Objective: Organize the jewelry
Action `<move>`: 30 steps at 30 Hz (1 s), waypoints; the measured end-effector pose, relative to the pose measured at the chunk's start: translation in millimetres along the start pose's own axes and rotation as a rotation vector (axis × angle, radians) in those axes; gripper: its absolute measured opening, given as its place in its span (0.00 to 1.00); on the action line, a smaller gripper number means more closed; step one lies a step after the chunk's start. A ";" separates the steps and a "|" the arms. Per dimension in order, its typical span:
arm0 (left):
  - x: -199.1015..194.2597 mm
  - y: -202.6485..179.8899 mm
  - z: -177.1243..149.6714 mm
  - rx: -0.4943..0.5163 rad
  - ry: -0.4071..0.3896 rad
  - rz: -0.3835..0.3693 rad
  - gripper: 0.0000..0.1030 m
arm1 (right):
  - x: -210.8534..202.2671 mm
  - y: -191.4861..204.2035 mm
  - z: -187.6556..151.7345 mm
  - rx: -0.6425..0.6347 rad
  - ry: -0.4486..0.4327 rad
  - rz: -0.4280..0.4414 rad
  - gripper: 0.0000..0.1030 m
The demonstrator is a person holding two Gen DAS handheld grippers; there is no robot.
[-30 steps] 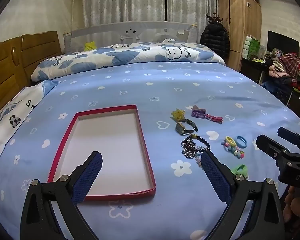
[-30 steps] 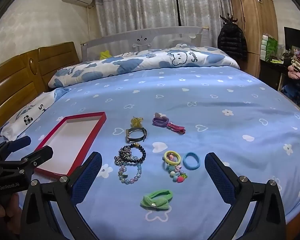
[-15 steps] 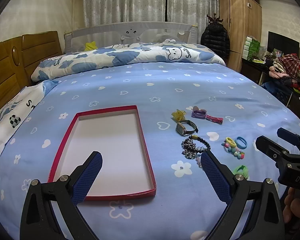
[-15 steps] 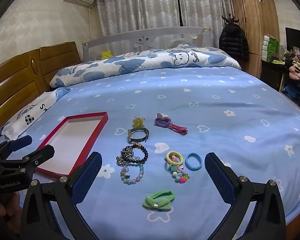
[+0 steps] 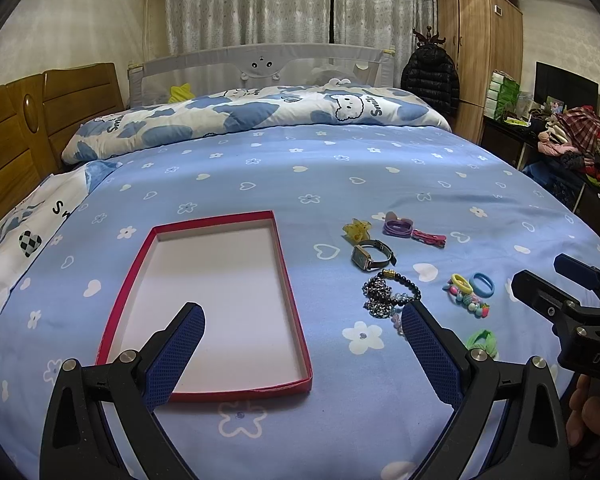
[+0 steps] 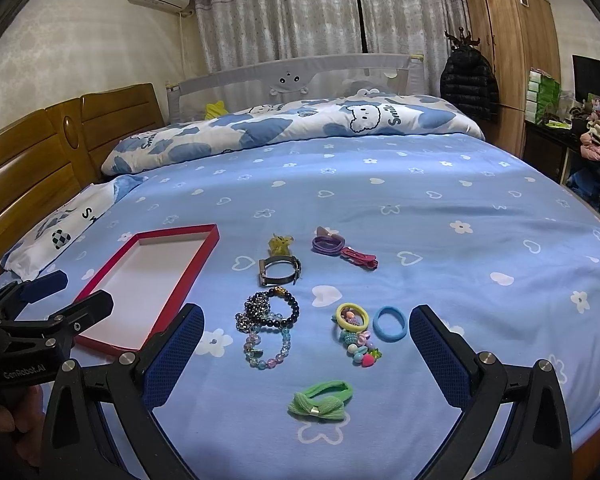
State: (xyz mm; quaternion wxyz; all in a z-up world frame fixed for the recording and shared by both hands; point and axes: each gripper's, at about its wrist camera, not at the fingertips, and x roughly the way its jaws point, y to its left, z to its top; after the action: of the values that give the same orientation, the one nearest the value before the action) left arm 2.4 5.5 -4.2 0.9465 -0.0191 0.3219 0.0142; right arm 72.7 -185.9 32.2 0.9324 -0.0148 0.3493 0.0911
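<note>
A shallow red-rimmed tray (image 5: pixel 288 292) (image 6: pixel 208 240) lies empty on the blue bedsheet. To its right lie a watch (image 5: pixel 370 255) (image 6: pixel 279 270), a yellow clip (image 6: pixel 280 242), purple and pink hair ties (image 6: pixel 328 245), a heap of beaded bracelets (image 6: pixel 266 322) (image 5: pixel 384 298), yellow and blue rings with beads (image 6: pixel 356 330), and a green bow tie (image 6: pixel 322 400). My left gripper (image 5: pixel 302 324) is open and empty over the tray's near end. My right gripper (image 6: pixel 306 326) is open and empty above the bracelets and rings.
A folded cloud-print quilt (image 5: pixel 260 116) lies across the far side of the bed. A wooden headboard (image 5: pixel 16 132) stands on the left. A wardrobe (image 5: pixel 480 52) and a cluttered desk (image 5: pixel 560 128) stand on the right.
Both grippers have drifted slightly; the items sit a little lower in the right wrist view. Nothing was picked up or moved.
</note>
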 end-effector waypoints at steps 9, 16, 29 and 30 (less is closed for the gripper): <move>0.1 -0.8 -0.2 0.001 0.000 0.001 0.96 | -0.6 1.6 1.1 -0.001 -0.001 0.002 1.00; 0.4 -1.1 -0.2 0.000 0.002 0.002 0.96 | -0.5 1.2 1.1 -0.001 -0.001 0.003 1.00; 1.4 -1.5 0.0 0.001 0.005 -0.001 0.96 | -0.8 1.9 1.4 0.001 -0.001 0.003 1.00; 1.4 -1.5 -0.1 0.000 0.005 -0.002 0.96 | -0.7 1.7 1.4 0.001 -0.001 0.003 1.00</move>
State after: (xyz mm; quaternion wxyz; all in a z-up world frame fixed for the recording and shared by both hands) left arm 3.4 4.0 -5.1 0.9457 -0.0192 0.3242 0.0134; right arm 72.7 -184.2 33.8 0.9325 -0.0136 0.3490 0.0924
